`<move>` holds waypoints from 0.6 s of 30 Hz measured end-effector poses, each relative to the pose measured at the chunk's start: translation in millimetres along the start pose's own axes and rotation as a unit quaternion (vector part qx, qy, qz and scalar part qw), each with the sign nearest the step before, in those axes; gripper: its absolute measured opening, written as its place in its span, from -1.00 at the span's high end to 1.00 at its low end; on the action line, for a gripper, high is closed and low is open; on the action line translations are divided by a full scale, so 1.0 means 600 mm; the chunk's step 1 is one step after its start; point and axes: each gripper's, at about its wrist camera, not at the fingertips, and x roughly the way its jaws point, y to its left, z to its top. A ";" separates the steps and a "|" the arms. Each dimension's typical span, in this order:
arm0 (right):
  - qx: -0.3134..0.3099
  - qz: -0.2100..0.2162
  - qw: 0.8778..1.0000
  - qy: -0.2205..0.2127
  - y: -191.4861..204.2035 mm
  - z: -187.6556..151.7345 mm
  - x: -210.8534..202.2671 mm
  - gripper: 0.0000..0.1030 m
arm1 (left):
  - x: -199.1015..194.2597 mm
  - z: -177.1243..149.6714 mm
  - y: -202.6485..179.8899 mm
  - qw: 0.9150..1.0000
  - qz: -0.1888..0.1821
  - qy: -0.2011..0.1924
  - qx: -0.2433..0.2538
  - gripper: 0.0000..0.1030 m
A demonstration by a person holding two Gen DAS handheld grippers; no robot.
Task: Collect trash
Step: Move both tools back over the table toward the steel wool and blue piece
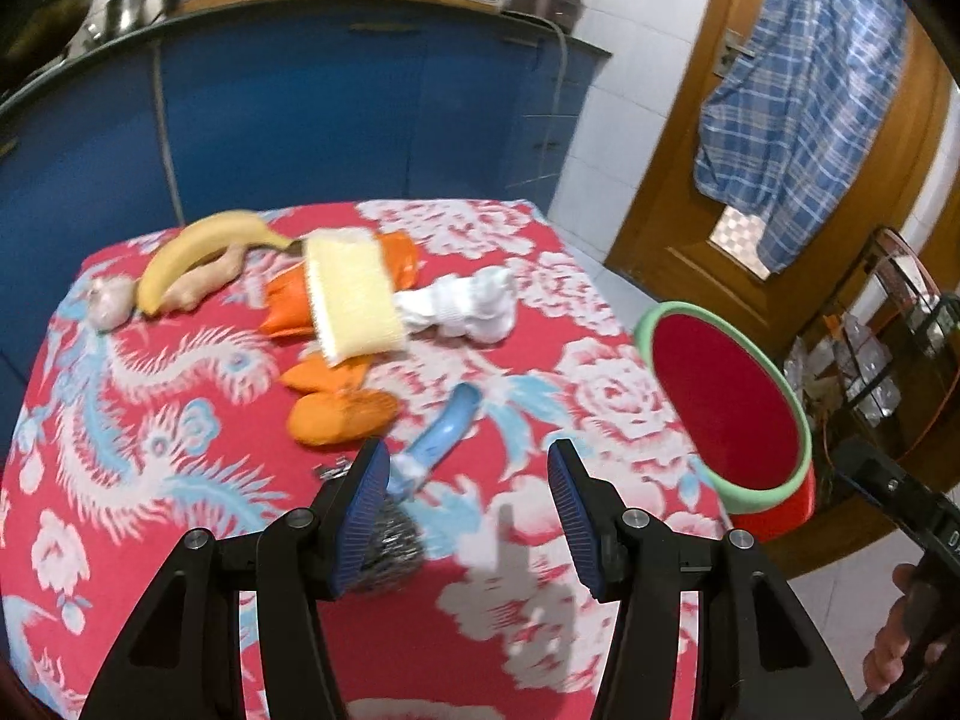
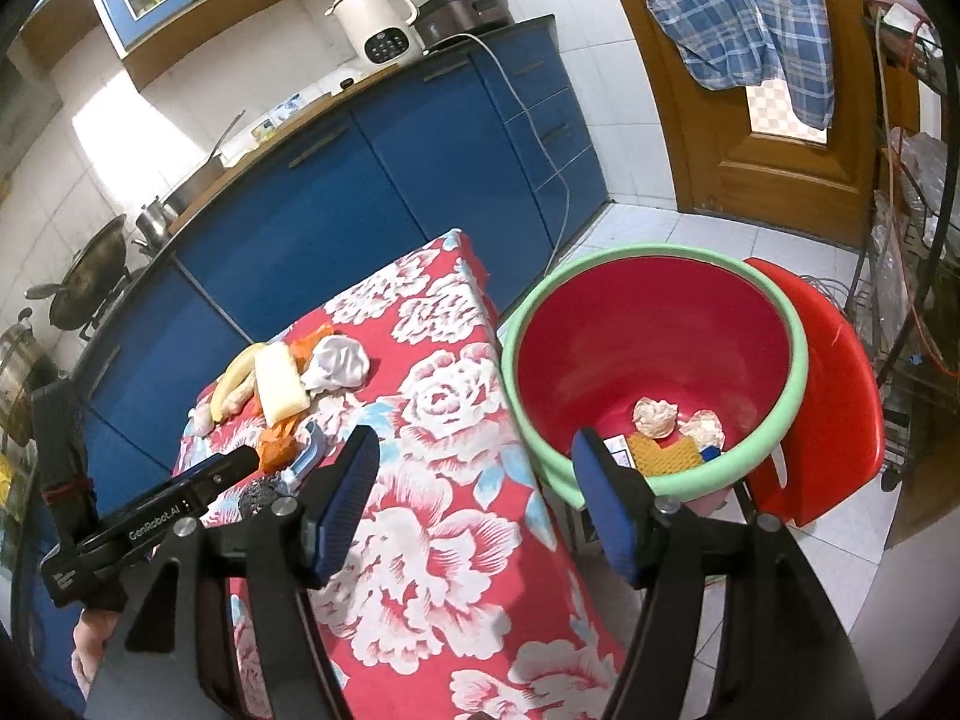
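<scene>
My left gripper [image 1: 468, 480] is open and empty above the red flowered tablecloth [image 1: 180, 420]. Just ahead of its left finger lies a blue-handled steel-wool scrubber [image 1: 438, 438]. Beyond lie orange peels [image 1: 342, 414], a yellow sponge [image 1: 354, 294], a crumpled white cloth [image 1: 474, 303], a banana [image 1: 198, 246], ginger [image 1: 204, 282] and garlic [image 1: 111, 300]. My right gripper [image 2: 474, 468] is open and empty over the table's right edge, beside the red basin with a green rim [image 2: 654, 360]. The basin holds crumpled paper [image 2: 654, 414], a waffle-patterned piece [image 2: 666, 456] and small scraps. The basin also shows in the left wrist view [image 1: 726, 402].
The basin sits on a red plastic stool [image 2: 828, 396] right of the table. Blue kitchen cabinets [image 2: 384, 180] stand behind the table. A wooden door [image 2: 750, 138] with a hanging plaid shirt [image 2: 738, 18] and a wire rack [image 2: 912, 240] are on the right.
</scene>
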 end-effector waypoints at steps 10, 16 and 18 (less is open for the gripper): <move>-0.016 0.001 1.000 0.010 0.034 -0.008 0.012 -0.34 | 0.015 -0.025 0.053 0.999 0.017 0.018 -0.028 -0.09; -0.021 0.001 1.000 0.017 0.046 -0.012 0.020 -0.34 | 0.034 -0.036 0.066 0.999 0.018 0.033 -0.035 -0.09; -0.021 0.000 1.000 0.019 0.049 -0.013 0.024 -0.34 | 0.042 -0.041 0.069 0.998 0.019 0.040 -0.038 -0.09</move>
